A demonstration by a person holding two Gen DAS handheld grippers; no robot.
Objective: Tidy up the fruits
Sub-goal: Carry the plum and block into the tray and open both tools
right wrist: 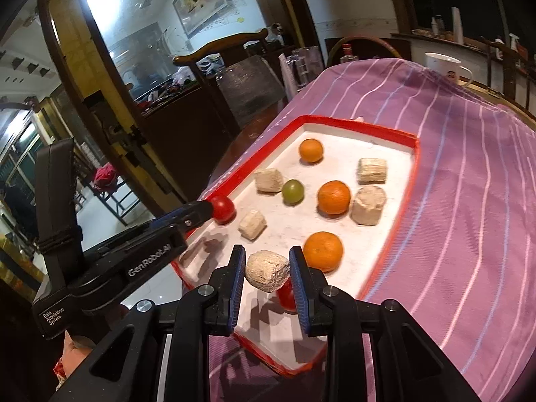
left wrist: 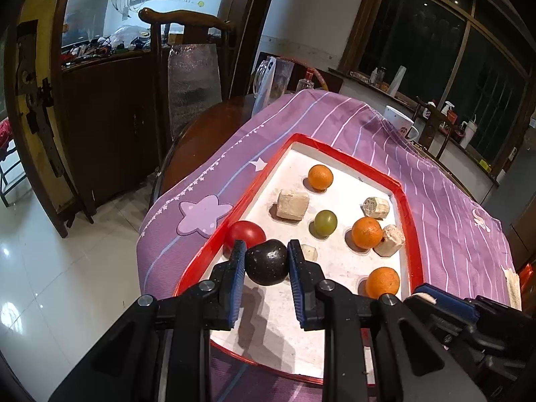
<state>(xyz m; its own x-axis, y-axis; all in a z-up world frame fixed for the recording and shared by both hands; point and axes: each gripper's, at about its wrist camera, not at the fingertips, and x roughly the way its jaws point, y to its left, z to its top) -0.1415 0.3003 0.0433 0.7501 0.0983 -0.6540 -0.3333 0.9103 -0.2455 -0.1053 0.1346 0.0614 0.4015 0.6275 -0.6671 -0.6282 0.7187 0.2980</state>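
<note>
Now my left claw (left wrist: 266, 261) is clamped on a dark plum (left wrist: 267, 262), held just above the near left part of the red-rimmed tray (left wrist: 414, 234), with a red fruit (left wrist: 244, 234) tucked against the rim right behind it. As I judge it, the plum is round and smooth, so it could roll out of the pads if I tilt or loosen too early, and it might knock that red fruit on the way down. Moving rightward across the tray's white floor, I see a pale beige block (left wrist: 292, 204), a green fruit (left wrist: 325, 222), an orange (left wrist: 320, 177) toward the far end, another orange (left wrist: 367, 232) touching a beige block (left wrist: 389, 240), one more block (left wrist: 376, 206) by the right rim, and a third orange (left wrist: 382, 282) nearest me. My right claw (right wrist: 267, 276) grips a crumbly beige chunk (right wrist: 267, 275) above the tray's near corner, over a second red fruit (right wrist: 286, 296) partly hidden beneath it. That chunk looks brittle; squeezing harder may break it, I think, and dropping it could strike the fruit below. The tray sits on a striped purple cloth (right wrist: 469, 201) covering the tabletop, and both claws crowd the same end, so they could collide.
</note>
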